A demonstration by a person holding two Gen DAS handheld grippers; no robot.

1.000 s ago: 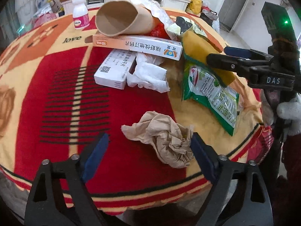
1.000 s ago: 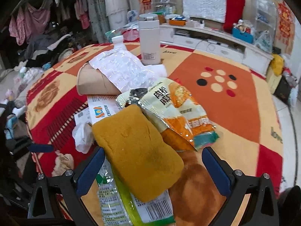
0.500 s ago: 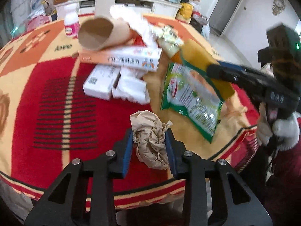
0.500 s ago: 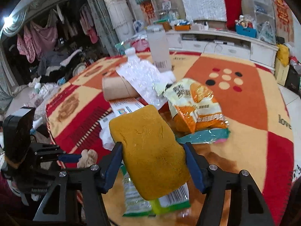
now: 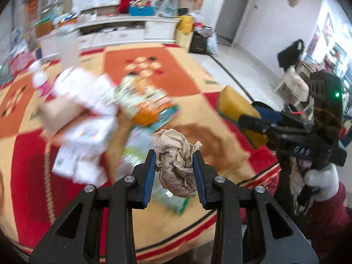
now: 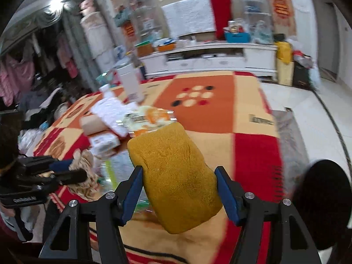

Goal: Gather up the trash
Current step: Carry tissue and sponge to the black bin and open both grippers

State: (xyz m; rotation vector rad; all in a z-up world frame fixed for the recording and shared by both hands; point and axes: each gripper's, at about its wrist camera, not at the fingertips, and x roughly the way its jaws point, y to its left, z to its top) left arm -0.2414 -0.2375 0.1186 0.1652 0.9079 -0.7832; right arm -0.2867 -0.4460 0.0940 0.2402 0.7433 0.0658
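Left claw (image 5: 175, 173): two black arms with blue pads, pinching one crumpled wad of tan paper (image 5: 176, 160) from both sides. The wad is creased, soft-looking and irregular, bulging above and below the pads, and is hanging clear of the table (image 5: 220, 215). The jaws are narrowed around it.

Right claw (image 6: 179, 194): same build, jaws standing moderately wide and pressing on the two long sides of one mustard-yellow sponge (image 6: 176, 176). The sponge is a rounded block with a coarse, porous face, tilting away from the camera, its near end hanging below the pads. In the left wrist view the same sponge (image 5: 233, 107) is showing beyond the right claw (image 5: 250, 118), which a white-gloved hand (image 5: 319, 176) is gripping.

The table is wearing a plush blanket in red, orange and cream squares, with a dotted motif in one orange square.

Beyond the claws, the remaining litter is lying in one blurred cluster on the blanket: a green plastic packet (image 5: 154, 189) under the wad, white cartons (image 5: 85, 149), an orange-and-white snack bag (image 6: 151, 118), a brown cardboard tube (image 6: 94, 125), crinkled clear plastic (image 6: 110, 110). Exact counts are not readable through the motion blur.

Farther back, one tall white container (image 6: 131, 83) is standing upright on the table. Behind it a long white cabinet (image 6: 209, 57) is running along the wall.
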